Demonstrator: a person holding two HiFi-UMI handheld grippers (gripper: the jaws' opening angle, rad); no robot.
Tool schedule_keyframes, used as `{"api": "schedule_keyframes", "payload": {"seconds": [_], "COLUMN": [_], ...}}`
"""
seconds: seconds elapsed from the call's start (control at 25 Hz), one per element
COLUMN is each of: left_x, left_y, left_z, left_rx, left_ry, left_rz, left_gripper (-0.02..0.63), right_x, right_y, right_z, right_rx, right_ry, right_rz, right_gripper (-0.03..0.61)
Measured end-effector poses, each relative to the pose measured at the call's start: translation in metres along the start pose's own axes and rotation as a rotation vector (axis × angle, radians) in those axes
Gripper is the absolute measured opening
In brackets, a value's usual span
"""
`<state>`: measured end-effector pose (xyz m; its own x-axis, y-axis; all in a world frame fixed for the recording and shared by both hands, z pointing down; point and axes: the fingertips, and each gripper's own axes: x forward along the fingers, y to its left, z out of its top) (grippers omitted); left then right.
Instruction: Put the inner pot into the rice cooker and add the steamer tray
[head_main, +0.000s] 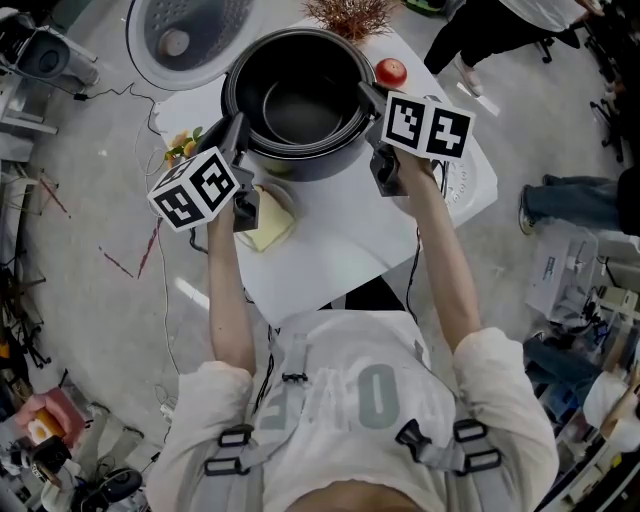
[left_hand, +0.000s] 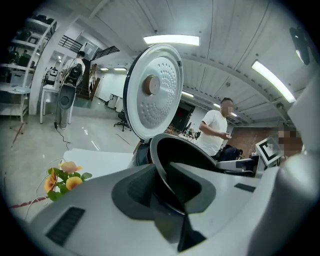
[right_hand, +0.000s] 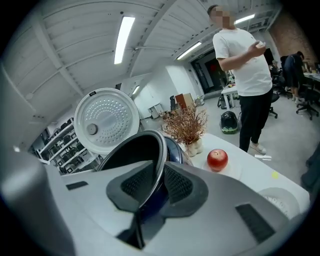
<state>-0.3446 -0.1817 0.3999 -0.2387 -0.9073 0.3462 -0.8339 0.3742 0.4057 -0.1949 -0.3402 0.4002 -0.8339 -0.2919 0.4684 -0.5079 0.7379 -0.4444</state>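
Left claw (head_main: 236, 128): jaws slightly spread, straddles left rim of inner pot (head_main: 300, 105), pads not clamped on it
Right claw (head_main: 374, 98): jaws likewise a little apart, straddles opposite rim, no firm pinch
Inner pot: dark, empty, sits inside rice cooker (head_main: 305, 166) on white desk (head_main: 330, 240)
Lid (head_main: 190, 35): white, perforated, stands open behind cooker
Apple (head_main: 391, 71): red, rests on desk just right of cooker
Dried plant (head_main: 350, 14): stands behind cooker; yellow flowers (head_main: 180, 146) show at cooker's left
Person (right_hand: 247, 65): white shirt, stands beyond desk
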Motion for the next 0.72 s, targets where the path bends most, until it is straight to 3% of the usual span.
{"api": "schedule_keyframes", "payload": {"seconds": [0.2,0.48,0.64,0.72], "left_x": [0.0005,0.0027,-0.0004,-0.0034], "left_y": [0.0038,0.0,0.0,0.0018], "left_z": [-0.0005,-0.0008,-0.0001,0.0019], "left_rx": [0.066,0.093,0.061,0.045], "left_ry": [0.006,0.006,-0.003,-0.013], "left_rz": [0.035,0.034,0.022,0.019], "left_gripper": [0.083,0.084,0.084,0.086], "right_x": [0.0044,0.0041,0.0032,0.003], "right_y": [0.0002,-0.0048,-0.0048,-0.004], "right_z": [-0.0029,0.0006,0.0021,0.0037], "right_rx": [0.0,-0.044,-0.048,-0.046], "right_ry": [0.027,0.012,-0.014,-0.019], "right_rz": [-0.005,-0.043,-0.065,-0.064], "right_gripper": [0.087,0.094,0.105,0.145]}}
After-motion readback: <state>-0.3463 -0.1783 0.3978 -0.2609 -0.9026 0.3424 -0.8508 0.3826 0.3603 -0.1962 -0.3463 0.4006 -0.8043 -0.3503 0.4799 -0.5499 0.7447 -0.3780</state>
